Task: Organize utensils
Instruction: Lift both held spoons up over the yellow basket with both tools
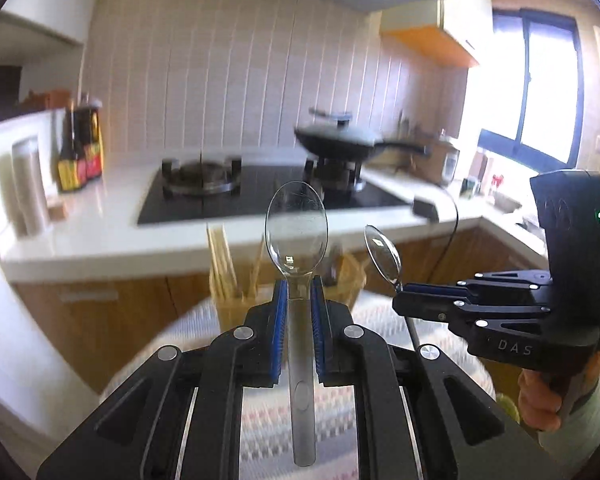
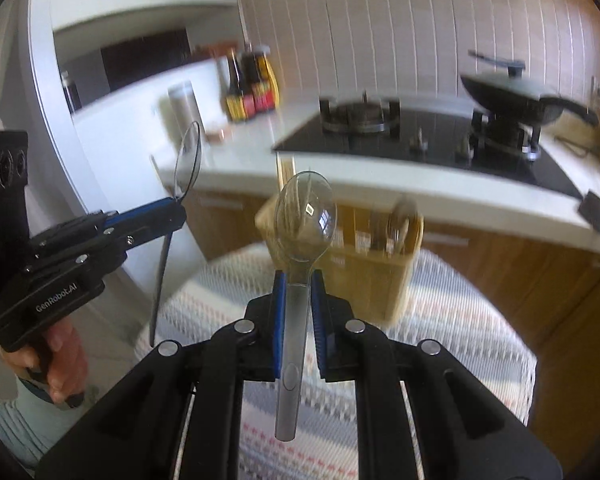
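Spoons fill both my claws: my left gripper point(image 1: 299, 286) is clamped on a clear plastic spoon point(image 1: 296, 220), bowl upward. To its right, my right gripper point(image 2: 299, 280) pinches a second clear spoon point(image 2: 306, 216), both above the wooden utensil holder point(image 2: 364, 256) near the patterned tabletop's point(image 2: 460, 312) far edge.

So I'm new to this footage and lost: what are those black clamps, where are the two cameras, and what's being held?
They are hand-held two-finger grippers; a person grips one in each hand. Each picture comes from a camera on one gripper, looking along its fingers. The left gripper is shut on a clear plastic spoon; the right gripper is shut on another clear spoon. Below, on a patterned cloth, stands a wooden utensil holder with chopsticks. Behind is a stove with a wok.
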Motion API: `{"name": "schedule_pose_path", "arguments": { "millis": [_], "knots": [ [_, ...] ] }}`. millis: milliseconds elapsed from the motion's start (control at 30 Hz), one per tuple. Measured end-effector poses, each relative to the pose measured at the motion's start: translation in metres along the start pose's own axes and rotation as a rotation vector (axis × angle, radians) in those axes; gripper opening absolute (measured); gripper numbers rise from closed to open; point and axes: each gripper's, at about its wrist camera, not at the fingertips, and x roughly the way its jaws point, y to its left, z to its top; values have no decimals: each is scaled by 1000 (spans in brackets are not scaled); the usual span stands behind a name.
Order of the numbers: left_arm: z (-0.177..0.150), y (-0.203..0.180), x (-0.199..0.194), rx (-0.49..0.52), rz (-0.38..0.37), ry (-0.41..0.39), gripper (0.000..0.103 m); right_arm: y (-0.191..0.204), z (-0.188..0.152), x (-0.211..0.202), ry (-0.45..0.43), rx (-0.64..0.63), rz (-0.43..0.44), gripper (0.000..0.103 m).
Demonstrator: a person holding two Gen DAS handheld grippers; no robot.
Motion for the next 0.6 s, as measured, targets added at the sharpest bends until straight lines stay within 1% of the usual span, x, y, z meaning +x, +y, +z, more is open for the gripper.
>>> {"name": "schedule_pose_path", "arguments": {
  "millis": [67,133,167,267,400,500,600],
  "knots": [
    [8,-1,-4,-1,-3,-45,10,-2,11,-2,-48,-6,-5,10],
    [18,1,-4,-5,-5,-94,10,-6,24,-8,-117,-17,-11,10],
    [23,2,-2,-9,-4,-114,10,-8,30,-11,-136,-20,-13,10],
    [35,8,4,-20,-1,-170,10,-17,49,-15,-230,-20,-23,10],
    [45,14,17,-26,19,-239,10,-33,65,-15,-326,-3,-36,10],
    [48,21,31,-38,28,-268,10,-45,73,-8,-379,10,-60,10],
    [49,28,48,-56,46,-298,10,-57,77,6,-419,14,-113,10]
  ]
}}
